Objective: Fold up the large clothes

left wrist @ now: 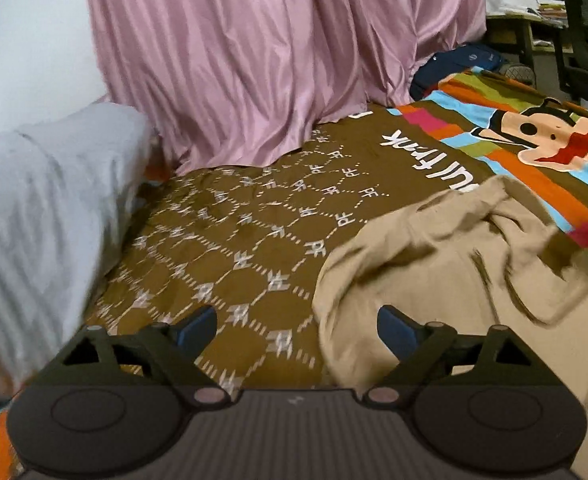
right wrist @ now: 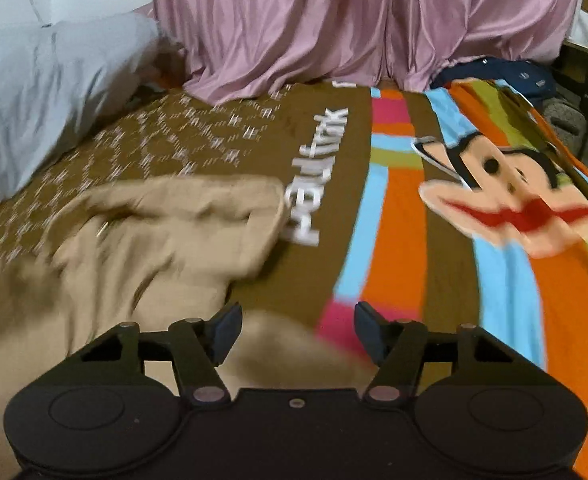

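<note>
A tan garment (left wrist: 454, 272) lies crumpled on the bedspread (left wrist: 253, 248), blurred in both views. In the left wrist view it fills the lower right, and my left gripper (left wrist: 296, 326) stands open at its left edge, with the right finger (left wrist: 394, 330) over the cloth and the left one over bare bedspread. In the right wrist view the garment (right wrist: 153, 232) spreads to the left and below. My right gripper (right wrist: 298, 328) is open above its right edge; some tan cloth shows low between the jaws, but the pads do not press on it.
The bedspread is brown with a white pattern, coloured stripes and a cartoon monkey (right wrist: 514, 200). A pink curtain (left wrist: 253, 60) hangs along the far side. A pale grey pillow (left wrist: 33, 208) lies on the left. A blue bag (left wrist: 454, 64) sits beyond the bed's far right.
</note>
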